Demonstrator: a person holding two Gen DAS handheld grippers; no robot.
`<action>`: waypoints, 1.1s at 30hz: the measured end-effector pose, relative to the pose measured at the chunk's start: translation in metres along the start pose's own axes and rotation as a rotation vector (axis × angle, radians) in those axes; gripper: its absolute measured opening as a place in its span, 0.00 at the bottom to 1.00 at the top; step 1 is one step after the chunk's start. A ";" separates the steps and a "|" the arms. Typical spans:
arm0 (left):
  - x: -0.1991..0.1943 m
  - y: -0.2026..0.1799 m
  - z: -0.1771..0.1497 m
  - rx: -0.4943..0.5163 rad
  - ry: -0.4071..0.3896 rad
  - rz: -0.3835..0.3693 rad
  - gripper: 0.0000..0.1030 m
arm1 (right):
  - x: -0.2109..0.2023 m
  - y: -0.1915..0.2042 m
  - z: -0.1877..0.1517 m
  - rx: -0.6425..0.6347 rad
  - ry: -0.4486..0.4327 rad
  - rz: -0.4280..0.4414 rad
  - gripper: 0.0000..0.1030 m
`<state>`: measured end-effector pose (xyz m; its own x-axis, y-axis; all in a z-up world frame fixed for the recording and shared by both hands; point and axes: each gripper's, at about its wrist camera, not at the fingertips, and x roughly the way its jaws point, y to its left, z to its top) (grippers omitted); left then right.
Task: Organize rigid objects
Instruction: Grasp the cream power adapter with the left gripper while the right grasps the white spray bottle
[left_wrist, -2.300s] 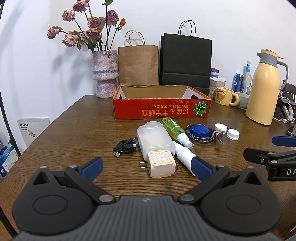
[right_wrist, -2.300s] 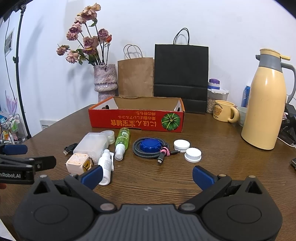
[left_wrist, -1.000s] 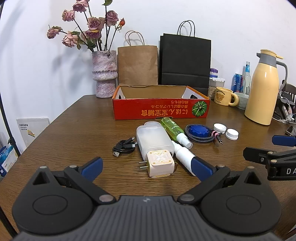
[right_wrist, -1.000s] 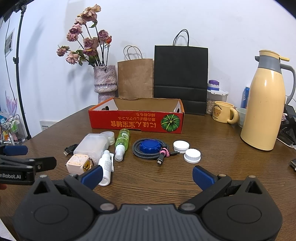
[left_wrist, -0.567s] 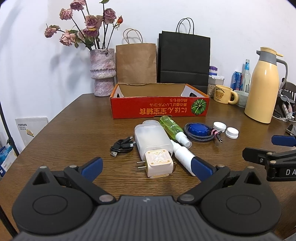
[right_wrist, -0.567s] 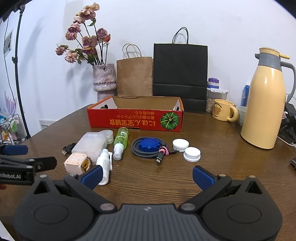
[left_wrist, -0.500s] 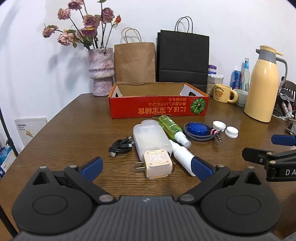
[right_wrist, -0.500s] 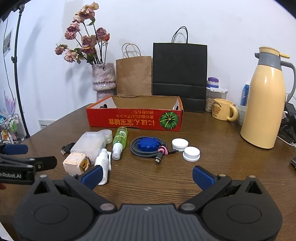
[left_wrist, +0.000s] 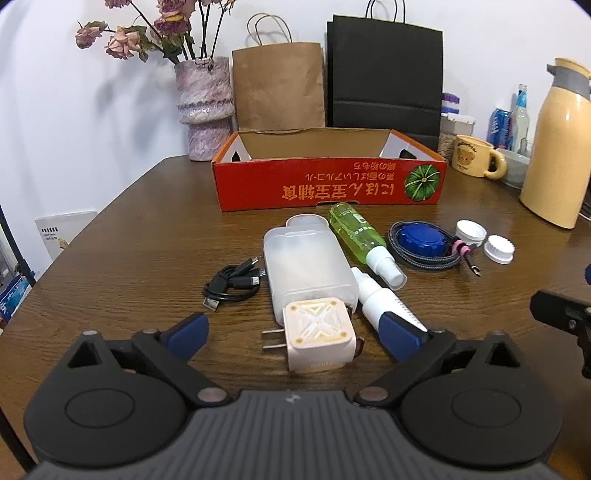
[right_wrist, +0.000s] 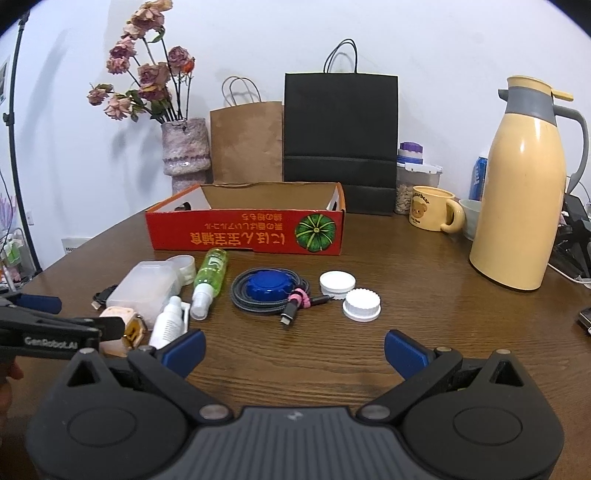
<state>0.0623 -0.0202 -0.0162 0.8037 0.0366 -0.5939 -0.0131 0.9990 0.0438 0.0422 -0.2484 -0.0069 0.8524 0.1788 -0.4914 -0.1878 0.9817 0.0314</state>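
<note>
A red cardboard box (left_wrist: 328, 184) (right_wrist: 245, 234) stands open at the back of the wooden table. In front of it lie a cream plug adapter (left_wrist: 317, 338) (right_wrist: 120, 326), a frosted plastic case (left_wrist: 308, 264) (right_wrist: 147, 288), a white spray bottle (left_wrist: 375, 295) (right_wrist: 170, 325), a green spray bottle (left_wrist: 360, 238) (right_wrist: 210, 278), a blue cap inside a coiled cable (left_wrist: 424, 242) (right_wrist: 269, 288), two white lids (left_wrist: 498, 249) (right_wrist: 362, 304) and a black cable (left_wrist: 232, 284). My left gripper (left_wrist: 293, 332) is open with the adapter between its fingers. My right gripper (right_wrist: 293, 349) is open and empty.
A vase of dried roses (left_wrist: 205, 107), a brown paper bag (left_wrist: 279, 85) and a black paper bag (left_wrist: 384, 74) stand behind the box. A yellow thermos (right_wrist: 519, 192), a bear mug (right_wrist: 432, 214) and drink bottles (left_wrist: 511, 122) are at the right.
Both grippers have moved forward and lower toward the objects. The adapter now sits between my left fingers. Nothing on the table has moved.
</note>
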 end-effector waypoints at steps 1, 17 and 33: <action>0.002 -0.001 0.000 -0.002 0.003 0.005 0.98 | 0.002 -0.001 0.000 0.001 0.001 -0.001 1.00; 0.031 0.000 -0.005 -0.072 0.051 -0.017 0.66 | 0.027 -0.006 0.003 0.021 0.043 -0.008 1.00; 0.014 0.016 -0.009 -0.101 0.011 -0.050 0.65 | 0.032 0.010 0.004 0.000 0.059 0.008 1.00</action>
<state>0.0682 -0.0039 -0.0309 0.7981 -0.0140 -0.6023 -0.0330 0.9972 -0.0668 0.0698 -0.2322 -0.0188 0.8209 0.1820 -0.5413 -0.1943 0.9803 0.0350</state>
